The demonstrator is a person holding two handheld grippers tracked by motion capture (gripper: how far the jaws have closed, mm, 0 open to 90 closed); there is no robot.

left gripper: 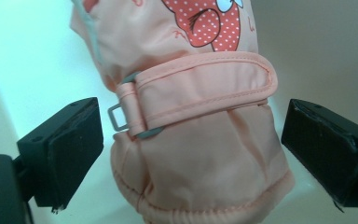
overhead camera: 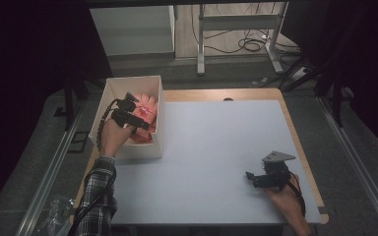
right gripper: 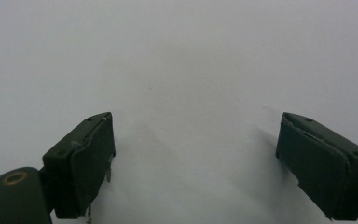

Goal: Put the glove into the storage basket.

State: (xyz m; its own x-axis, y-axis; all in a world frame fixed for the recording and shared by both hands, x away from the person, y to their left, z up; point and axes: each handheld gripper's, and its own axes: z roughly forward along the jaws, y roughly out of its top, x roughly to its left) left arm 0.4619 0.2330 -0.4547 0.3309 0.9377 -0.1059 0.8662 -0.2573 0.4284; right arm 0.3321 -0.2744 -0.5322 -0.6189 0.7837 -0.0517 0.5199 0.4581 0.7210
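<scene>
A pink mitten [overhead camera: 145,112] lies inside a white box [overhead camera: 109,92] that stands at the far left of the table [overhead camera: 211,147], its right wall along the left edge of the pale mat. In the high view the left gripper [overhead camera: 137,112] reaches into the box from the near side, held by the person's left hand [overhead camera: 112,137], whose plaid sleeve [overhead camera: 98,189] comes up from the near left corner.

In the left gripper view the mitten [left gripper: 200,140] sits between the 2 black jaws, cuff end nearest the camera and the printed polka-dot patch at the far end. Its wrist strap [left gripper: 205,88] runs across the middle, threaded through a grey buckle [left gripper: 117,116] on the left. The jaws are released and stand wide: the left pad is just beside the buckle side of the mitten with a sliver of white box floor showing between them, and the right pad is clear of the fabric by a slightly wider gap. Neither pad presses the mitten.

The right gripper [overhead camera: 257,179] rests at the near right of the table, well apart from the box, in the person's right hand [overhead camera: 285,196]. In the right gripper view its jaws [right gripper: 196,168] are spread apart over the bare pale mat, with nothing between them.
</scene>
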